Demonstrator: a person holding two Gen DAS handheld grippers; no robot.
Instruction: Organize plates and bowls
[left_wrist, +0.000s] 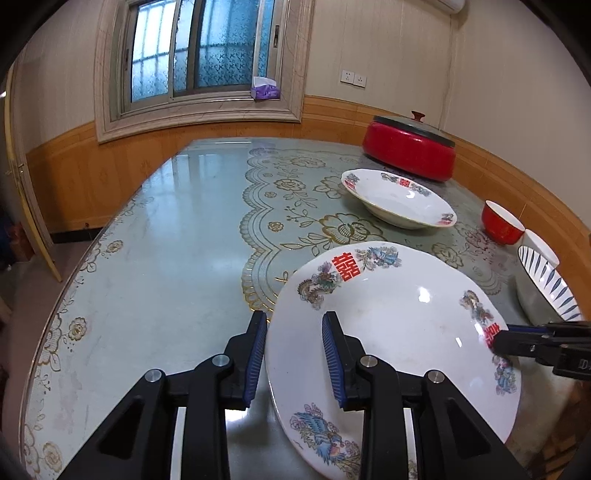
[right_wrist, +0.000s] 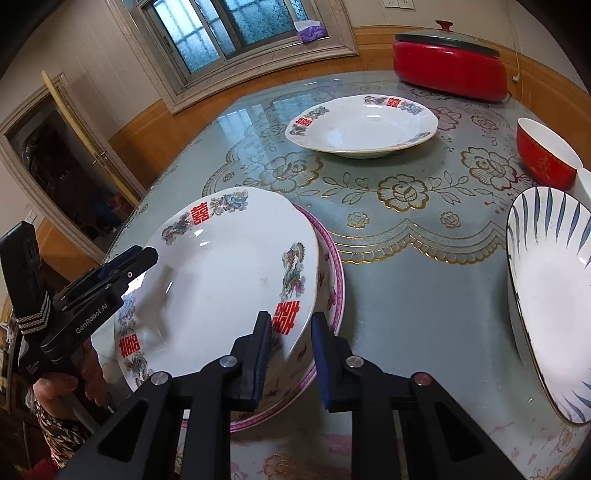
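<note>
We see the left hand-held gripper (left_wrist: 294, 334) straddling the left rim of the near decorated plate (left_wrist: 399, 332), one blue pad outside and one inside; whether the pads press the rim we cannot tell. The right hand-held gripper (right_wrist: 290, 334) stands likewise across the plate's right rim, jaws narrow, and we cannot tell if it pinches. The plate sits tilted on a pink-rimmed bowl (right_wrist: 334, 280) near the tabletop (left_wrist: 177, 236) front edge. Red double-happiness characters mark the plate's rim, and the left tool's side reads "GenRobot.AI". A second matching plate (right_wrist: 362, 127) lies farther back, well apart, before a red lidded pot (right_wrist: 448, 66). A red bowl (right_wrist: 543, 160) and a blue-striped dish (right_wrist: 550, 295) stand at the right. The tabletop's left half lies open up to its curved edge.
</note>
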